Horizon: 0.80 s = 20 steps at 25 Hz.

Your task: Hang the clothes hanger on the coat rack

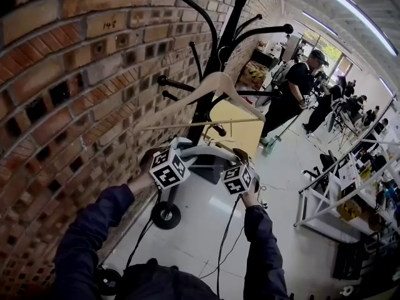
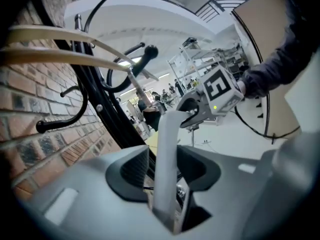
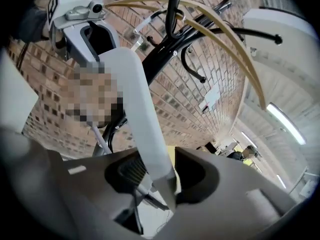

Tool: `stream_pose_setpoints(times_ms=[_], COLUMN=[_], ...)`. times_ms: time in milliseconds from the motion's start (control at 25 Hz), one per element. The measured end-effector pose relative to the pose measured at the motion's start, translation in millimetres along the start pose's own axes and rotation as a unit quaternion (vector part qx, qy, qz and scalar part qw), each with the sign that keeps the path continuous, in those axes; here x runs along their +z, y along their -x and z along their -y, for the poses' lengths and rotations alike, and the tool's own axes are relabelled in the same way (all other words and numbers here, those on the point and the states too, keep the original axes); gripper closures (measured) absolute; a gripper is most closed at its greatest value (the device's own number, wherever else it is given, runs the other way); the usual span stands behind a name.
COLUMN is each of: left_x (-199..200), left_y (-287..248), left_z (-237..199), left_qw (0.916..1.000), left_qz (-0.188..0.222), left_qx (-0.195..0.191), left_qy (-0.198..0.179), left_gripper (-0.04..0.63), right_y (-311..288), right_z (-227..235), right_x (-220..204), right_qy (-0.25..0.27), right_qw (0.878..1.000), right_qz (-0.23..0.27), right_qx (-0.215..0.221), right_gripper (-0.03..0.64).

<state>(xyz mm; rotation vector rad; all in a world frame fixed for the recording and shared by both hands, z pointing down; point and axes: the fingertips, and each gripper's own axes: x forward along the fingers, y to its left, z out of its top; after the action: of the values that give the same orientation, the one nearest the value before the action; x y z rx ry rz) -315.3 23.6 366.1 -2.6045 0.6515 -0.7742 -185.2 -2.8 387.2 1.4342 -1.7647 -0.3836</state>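
Your left hand-held gripper (image 1: 182, 145) sits below the clothes hanger (image 1: 212, 95) with its jaws partway apart and nothing between them; its own view shows only open air past the white jaw. Your right hand-held gripper (image 1: 241, 157) is just beside it, likewise partly open and empty. Neither one touches the wood.

Your clothes hanger, pale wood with a crossbar, hangs on the black coat rack (image 1: 219, 49). Its wire hook is caught among the upper arms close to the pole. It hangs tilted, with the end nearer the brick wall (image 1: 56, 117) lower.

As for writing, one brick near the top of that wall carries a handwritten number (image 1: 110, 25) that looks like "148". The marker cubes (image 1: 167, 167) on your grippers show black-and-white square patterns only, no words. Other people (image 1: 300, 83) stand well back on the pale floor (image 1: 206, 224), too small for you to read anything on them.
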Motion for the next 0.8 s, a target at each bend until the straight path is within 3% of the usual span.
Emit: stream_pose_setpoints(times_ms=[160, 360, 640, 800], left_x=[2, 15, 21, 10], left_y=[4, 29, 52, 84], left_z=[1, -3, 6, 31], left_qw=[0.9989, 0.9916, 0.9897, 0.9844], left_qz=[0.045, 0.123, 0.135, 0.154], left_qx=[0.007, 0.031, 0.041, 0.06], left_qy=[0.01, 0.026, 0.025, 0.062], left_gripper=[0.359, 0.35, 0.35, 0.35], right_y=[16, 34, 65, 124], right_z=[0, 3, 1, -6], right_x=[-7, -14, -38, -38], right_qy=[-0.013, -0.008, 0.035, -0.002], right_qw=[0.999, 0.999, 0.996, 0.988], right_qz=[0.024, 0.033, 0.02, 0.063], right_qx=[-0.029, -0.032, -0.075, -0.142], right_gripper=[0.446, 0.397, 0.356, 0.356])
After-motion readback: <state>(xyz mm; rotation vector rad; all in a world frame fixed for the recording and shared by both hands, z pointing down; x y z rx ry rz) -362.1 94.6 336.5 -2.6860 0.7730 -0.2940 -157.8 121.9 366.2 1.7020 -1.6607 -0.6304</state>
